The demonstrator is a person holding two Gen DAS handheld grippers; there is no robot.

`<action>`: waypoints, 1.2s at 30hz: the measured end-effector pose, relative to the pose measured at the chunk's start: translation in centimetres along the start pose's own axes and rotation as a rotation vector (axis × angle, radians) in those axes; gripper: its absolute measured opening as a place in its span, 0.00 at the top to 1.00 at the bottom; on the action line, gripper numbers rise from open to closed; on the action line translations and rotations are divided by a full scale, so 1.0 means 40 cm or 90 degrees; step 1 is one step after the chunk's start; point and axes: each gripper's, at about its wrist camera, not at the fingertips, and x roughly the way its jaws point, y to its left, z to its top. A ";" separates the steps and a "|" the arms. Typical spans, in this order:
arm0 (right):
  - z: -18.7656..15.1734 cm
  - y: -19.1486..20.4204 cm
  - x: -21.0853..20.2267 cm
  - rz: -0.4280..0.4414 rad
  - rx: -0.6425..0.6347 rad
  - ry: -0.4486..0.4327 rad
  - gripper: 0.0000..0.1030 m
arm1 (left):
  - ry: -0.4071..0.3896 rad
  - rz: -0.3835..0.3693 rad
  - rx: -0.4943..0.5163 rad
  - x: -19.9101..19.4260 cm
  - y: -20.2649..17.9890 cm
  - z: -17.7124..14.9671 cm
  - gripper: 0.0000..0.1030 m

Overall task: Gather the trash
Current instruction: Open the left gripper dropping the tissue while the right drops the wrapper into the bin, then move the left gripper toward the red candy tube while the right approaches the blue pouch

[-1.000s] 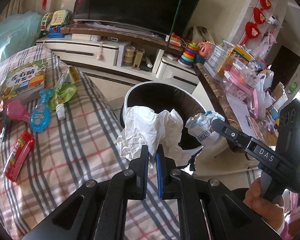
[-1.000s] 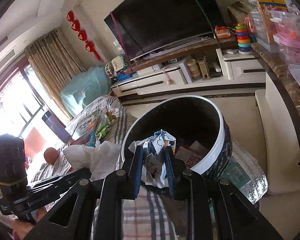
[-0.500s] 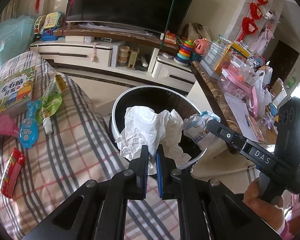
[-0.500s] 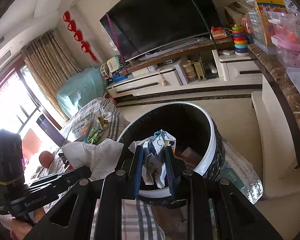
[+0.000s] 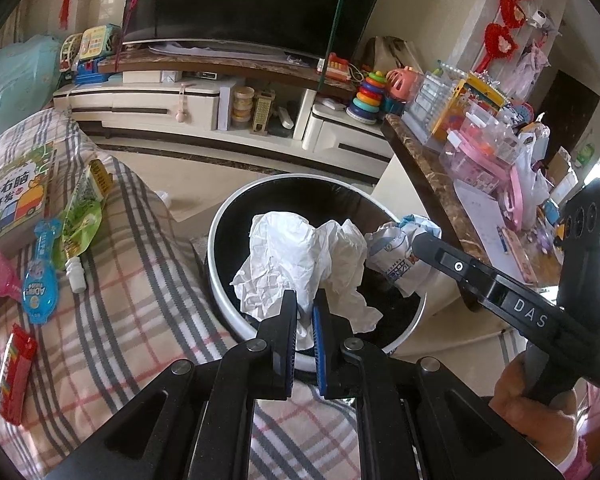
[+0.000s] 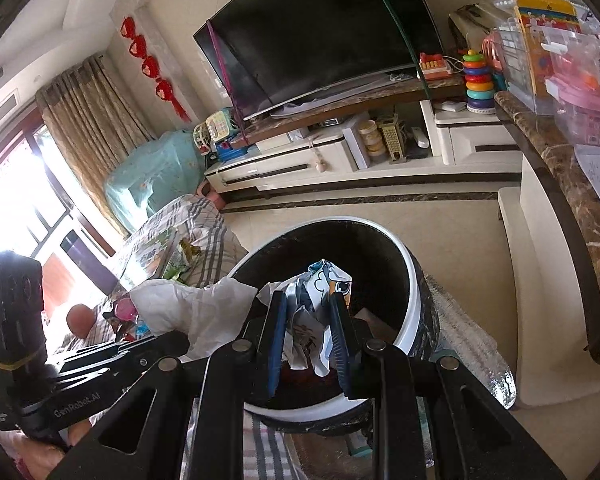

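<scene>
Left wrist view: left gripper [image 5: 305,312] was clamped on one crumpled white paper [image 5: 296,264] held over the one round black bin [image 5: 220,248]; right gripper [image 5: 414,240] carried one printed wrapper [image 5: 392,252] over the same bin. One red packet [image 5: 14,372] and one small white bottle [image 5: 76,276] lay on the plaid cloth [image 5: 132,320]. Right wrist view: right gripper [image 6: 309,332] was closed on that wrapper [image 6: 324,292], above the bin's opening [image 6: 412,304].

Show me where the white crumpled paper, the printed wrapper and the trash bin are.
white crumpled paper [image 5: 288,252], left wrist view, its middle.
printed wrapper [image 6: 320,300], right wrist view, upper printed part.
trash bin [image 5: 228,308], left wrist view, near white rim.
</scene>
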 end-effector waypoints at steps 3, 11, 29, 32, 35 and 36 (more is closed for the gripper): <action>0.004 -0.002 0.007 -0.003 -0.003 0.003 0.79 | 0.005 0.003 0.000 0.015 0.001 0.006 0.94; 0.009 -0.012 0.038 -0.009 -0.004 0.024 0.59 | 0.008 0.015 -0.012 0.038 0.009 0.014 0.64; -0.027 0.034 0.003 0.038 0.007 0.013 0.14 | -0.028 0.063 -0.072 -0.119 0.098 -0.161 0.48; -0.050 0.060 -0.004 0.052 0.007 0.015 0.11 | -0.031 0.081 -0.080 -0.147 0.115 -0.192 0.47; -0.074 0.086 -0.010 0.063 0.007 0.018 0.07 | -0.041 0.101 -0.091 -0.191 0.139 -0.232 0.45; -0.087 0.101 -0.011 0.061 0.001 0.019 0.06 | -0.042 0.104 -0.095 -0.199 0.144 -0.237 0.44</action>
